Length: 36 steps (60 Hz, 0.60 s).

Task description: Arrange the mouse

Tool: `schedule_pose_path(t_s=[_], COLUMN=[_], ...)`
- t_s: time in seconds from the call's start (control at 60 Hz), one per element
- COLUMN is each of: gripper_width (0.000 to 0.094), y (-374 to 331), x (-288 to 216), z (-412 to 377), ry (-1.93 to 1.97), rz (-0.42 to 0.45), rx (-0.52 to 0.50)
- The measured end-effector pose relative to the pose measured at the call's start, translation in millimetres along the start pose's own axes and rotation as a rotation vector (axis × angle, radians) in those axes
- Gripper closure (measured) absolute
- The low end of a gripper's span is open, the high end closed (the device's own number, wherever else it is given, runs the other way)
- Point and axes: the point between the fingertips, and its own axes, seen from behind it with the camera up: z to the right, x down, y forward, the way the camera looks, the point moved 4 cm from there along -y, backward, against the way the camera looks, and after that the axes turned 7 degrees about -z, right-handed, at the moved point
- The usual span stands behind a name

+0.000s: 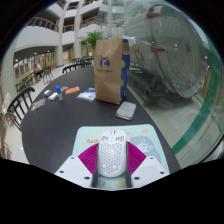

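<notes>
The gripper (111, 168) clamps its 2 magenta pads (88, 159) on a white perforated mouse (111, 154) above a pale mousepad (125, 135). Beyond them lie a grey device (126, 110) (flat), then a paper bag (109, 69) on the dark round table (55, 125).

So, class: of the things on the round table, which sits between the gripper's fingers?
The white mouse, on the mousepad; the paper bag stands far beyond.

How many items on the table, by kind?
Mouse: 1, white, perforated, between the gripper fingers, on the mat
Mouse mat: 1
Paper bag: 1, brown and blue, upright
Silvery flat item: 1, beside the bag
Orange item: 1
Small items near the orange one: about 3, too small to tell
Total: about 8 on the dark round table
</notes>
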Motion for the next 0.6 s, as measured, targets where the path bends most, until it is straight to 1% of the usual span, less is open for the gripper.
schedule_pose_path(t_s=[0.033,0.1,0.133,0.15,0.267,0.283,0.3,0.333,0.35,0.383,0.4,0.433,0.6], gripper_width=[0.0558,0.0554,0.0544,0.0510,0.0380,0.0346,0.0287,0.0124,0.0063,0.0103,0.0106,0.0086,0.0088], y=[-2.1,13.2,15.9,13.0,13.6,12.9,9.9,5.2,1.8,-5.8,-9.5,-19.9,-72.2], x=[20.0,29.1,27.7,27.5,28.9,26.3,28.7,32.7,34.7,38.7,40.5,46.7,80.1], z=[0.7,15.2,15.8,13.6,13.9,12.1,11.5,11.8,12.6,15.4,17.3,20.3,39.9], ry=[0.030,0.070,0.080,0.088,0.116,0.113,0.108,0.096,0.091,0.082,0.076,0.062,0.047], rz=[-0.023,-0.062,-0.048,-0.048,-0.044,-0.046,-0.048,-0.054,-0.055,-0.052,-0.051,-0.053,-0.024], rx=[-0.001,-0.022,-0.043,-0.044,-0.094,-0.100,-0.105,-0.114,-0.115,-0.111,-0.107,-0.098,-0.062])
